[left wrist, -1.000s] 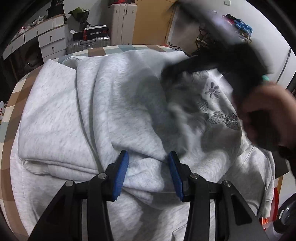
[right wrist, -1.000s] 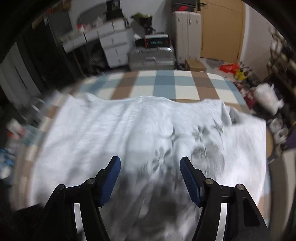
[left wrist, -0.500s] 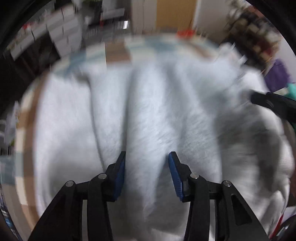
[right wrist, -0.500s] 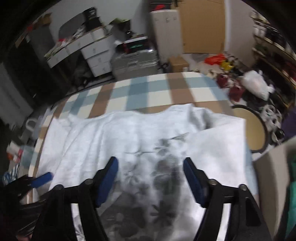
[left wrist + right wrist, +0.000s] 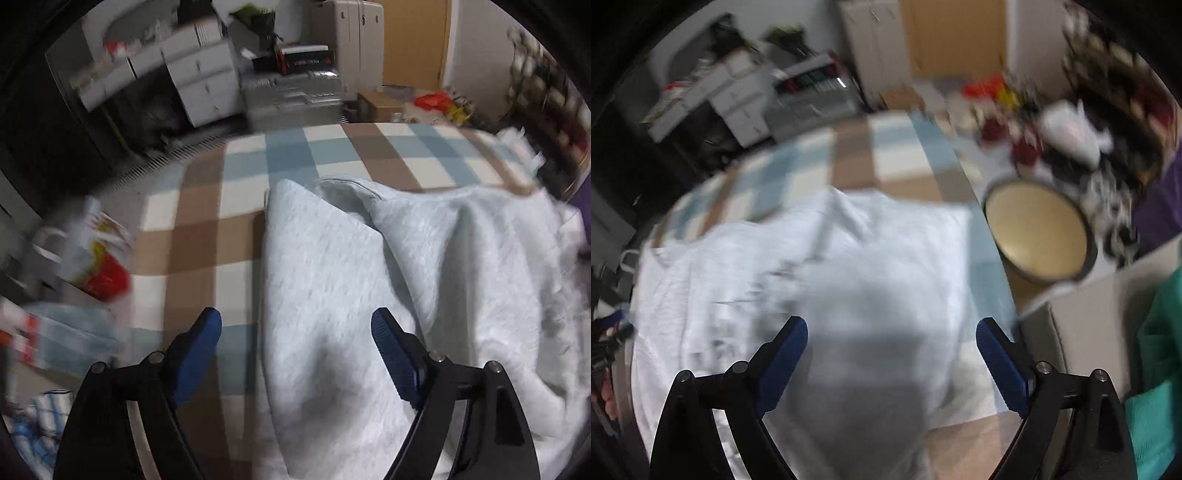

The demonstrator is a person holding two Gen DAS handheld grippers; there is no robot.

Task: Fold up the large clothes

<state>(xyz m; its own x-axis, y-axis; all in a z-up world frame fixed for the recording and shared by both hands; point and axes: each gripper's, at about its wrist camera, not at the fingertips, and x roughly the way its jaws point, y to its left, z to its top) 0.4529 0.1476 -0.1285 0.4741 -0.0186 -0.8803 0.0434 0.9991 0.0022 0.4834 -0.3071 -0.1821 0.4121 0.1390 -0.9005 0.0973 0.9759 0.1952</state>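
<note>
Sweatshirt: the big light grey sweatshirt (image 5: 424, 266) is lying partly folded and rumpled on the checked cloth (image 5: 288, 155) that is covering the table, with a flower print showing on it in the right view.
Left gripper: the left gripper (image 5: 295, 336) is hanging over the left edge of the sweatshirt; its jaws have just been opening and are standing wide, pinching nothing.
Right gripper: the right gripper (image 5: 890, 343) is hovering over the right side of the sweatshirt; its jaws have just been opening too and are wide, with nothing held.
How it is handling: it is looking soft, thick and floppy, not slippery and not breakable. It is probably sagging when lifted.
Where to hold: I am guessing the doubled edges or corners are best, one for each gripper.
Room: white drawers (image 5: 199, 81), a silver suitcase (image 5: 295, 92), a wooden door (image 5: 415, 37) and a round stool (image 5: 1038, 229) are standing around, all blurry.
</note>
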